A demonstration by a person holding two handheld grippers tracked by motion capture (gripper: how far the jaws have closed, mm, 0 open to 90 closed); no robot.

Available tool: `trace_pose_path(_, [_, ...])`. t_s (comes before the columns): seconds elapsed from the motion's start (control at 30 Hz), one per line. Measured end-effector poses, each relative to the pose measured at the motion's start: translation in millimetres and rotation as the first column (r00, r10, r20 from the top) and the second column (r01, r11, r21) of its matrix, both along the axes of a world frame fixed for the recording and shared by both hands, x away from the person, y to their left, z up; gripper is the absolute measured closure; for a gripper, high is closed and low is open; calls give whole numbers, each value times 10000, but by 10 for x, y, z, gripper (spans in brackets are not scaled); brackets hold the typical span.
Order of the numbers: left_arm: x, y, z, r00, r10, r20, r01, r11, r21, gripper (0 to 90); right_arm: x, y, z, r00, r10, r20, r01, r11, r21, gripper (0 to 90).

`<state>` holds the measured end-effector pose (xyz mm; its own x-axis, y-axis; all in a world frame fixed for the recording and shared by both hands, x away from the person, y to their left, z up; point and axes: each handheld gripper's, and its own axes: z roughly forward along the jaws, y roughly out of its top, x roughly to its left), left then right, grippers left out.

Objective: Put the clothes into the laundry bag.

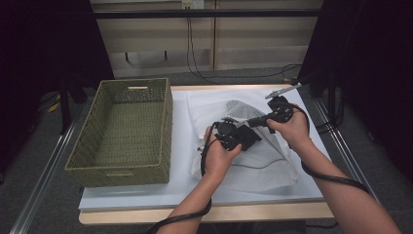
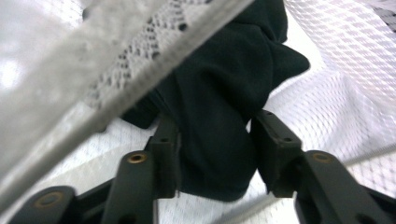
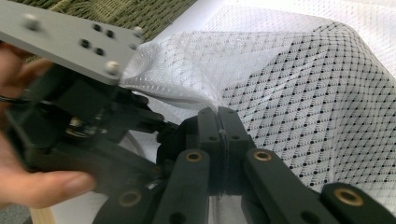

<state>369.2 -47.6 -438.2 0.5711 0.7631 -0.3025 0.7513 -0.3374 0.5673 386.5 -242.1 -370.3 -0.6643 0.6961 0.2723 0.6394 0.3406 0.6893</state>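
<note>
No readable text, label, brand, number or sign appears on anything in these views.

A recording booth or lab.
Black curtains (image 1: 44,44) flank the desk (image 1: 204,214); floor rails (image 1: 44,170) and loose cables (image 1: 204,73) run beside it.

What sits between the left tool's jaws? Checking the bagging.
A dark cloth, inside the white mesh bag, seen in the left gripper view; the left tool isn't pressing it.

White mesh bag (image 1: 253,161) net-like; dark cloth (image 2: 219,116) matt; basket (image 1: 122,131) woven, rough.
</note>
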Motion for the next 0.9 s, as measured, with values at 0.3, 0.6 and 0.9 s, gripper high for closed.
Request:
trace_pose_path(0.3, [-94,85,70,9990,-371,-242,379,9986,356,529,-1,-28,10,10000,-79,19,79,10000,-31,898])
trace_pose_path(0.6, [-74,-8,-5,9982,-275,-529,277,9996,26,701,-8,-30,-19,10000,-27,1,27,10000,-10,898])
trace_pose_path(0.9, [46,-97,-53,9994,319,-140,-321,9993,-173,781,-8,-35,-26,10000,-7,-36,7,10000,13,898])
